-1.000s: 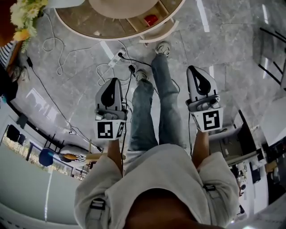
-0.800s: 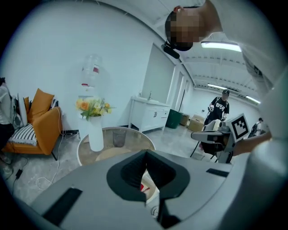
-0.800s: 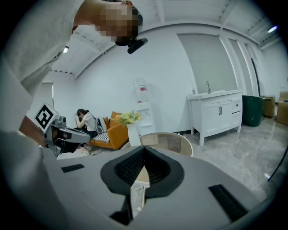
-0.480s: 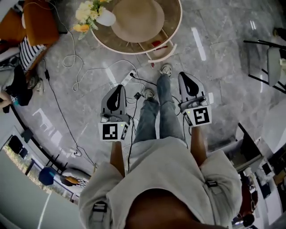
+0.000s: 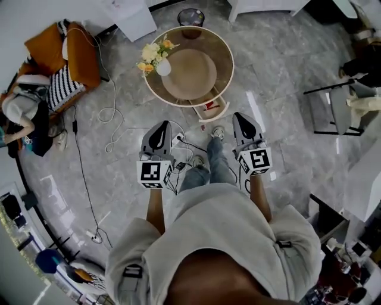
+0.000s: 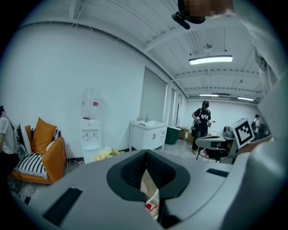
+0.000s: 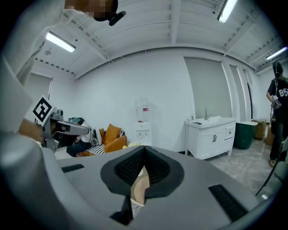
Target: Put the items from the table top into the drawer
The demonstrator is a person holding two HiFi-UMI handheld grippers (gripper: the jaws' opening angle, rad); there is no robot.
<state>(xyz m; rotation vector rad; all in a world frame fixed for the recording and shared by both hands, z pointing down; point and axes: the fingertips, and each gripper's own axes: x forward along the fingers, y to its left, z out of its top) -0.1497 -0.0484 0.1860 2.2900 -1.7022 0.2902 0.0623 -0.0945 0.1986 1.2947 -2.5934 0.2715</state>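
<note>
Left tongs (image 5: 161,127): jaws together, nothing between them. Right tongs (image 5: 242,121): jaws together, also empty. Both were held side by side, well apart from each other, above the person's jeans-clad legs (image 5: 209,170).

On the grey stone floor (image 5: 280,71), between the feet and the table, lay a white power strip (image 5: 178,139) and looping cables (image 5: 110,113).

The round table (image 5: 224,52) stood ahead, well apart from both tongs. Its drawer (image 5: 215,113) was pulled open on the near side, with a red item (image 5: 209,106) inside. On the table top were a white vase of yellow flowers (image 5: 156,58) at the left edge and a large beige disc (image 5: 189,72) in the middle.

An orange sofa (image 5: 74,56) stood to the left, a black bin (image 5: 190,16) beyond the table, and a dark chair (image 5: 333,110) to the right.
</note>
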